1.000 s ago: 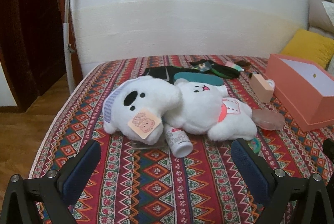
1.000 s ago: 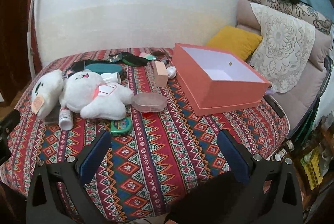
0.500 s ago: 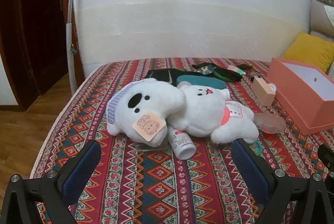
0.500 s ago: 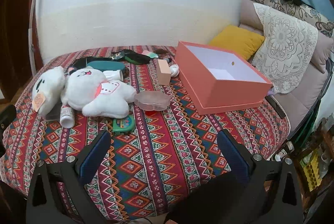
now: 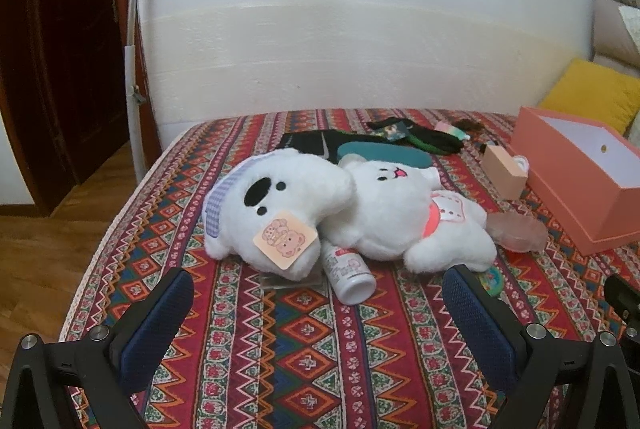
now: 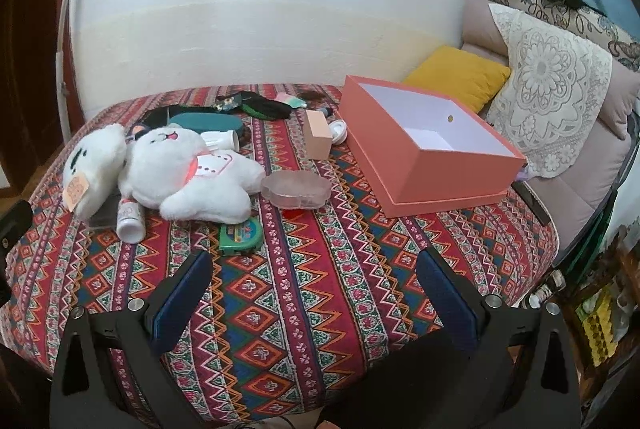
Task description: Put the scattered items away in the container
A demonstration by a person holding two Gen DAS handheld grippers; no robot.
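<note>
Both grippers are spread wide and hold nothing: the left gripper (image 5: 318, 303) hovers above the near left part of the bed (image 6: 320, 269), facing the toys; the right gripper (image 6: 314, 283) hovers above the near edge, facing the box (image 6: 430, 159).

Items, largest first:

1. Box. Open, nothing visible inside, at the right edge of the bed. Rigid card walls; it is the container and should not need moving.
2. Bear (image 5: 404, 217). Lies at mid-bed, head toward the far edge. Judged soft and light; it will compress and sag. Grip a limb or pinch the body deeply.
3. Dog (image 5: 276, 205). Touches the bear's left side and lies over the bottle. Same handling as the bear. Avoid gripping by the paper tag (image 5: 286, 239), which may tear.
4. Teal case (image 6: 204, 123). Behind the bear, partly hidden. Probably stiff; grip across its short width.
5. Clear dish (image 6: 296, 191). Between the bear and the box. Likely hard, smooth and slippery; grip over the rim.
6. Pink carton (image 6: 318, 141). Just beside the box's far left corner. Light card; grip the flat sides gently.
7. Bottle (image 5: 348, 271). On its side, top end under the dog. Round and smooth; it may roll, so grip across the barrel.
8. Green tape measure (image 6: 240, 233). Just beside the bear's near leg. Compact and hard; grip on its flat faces.
</note>
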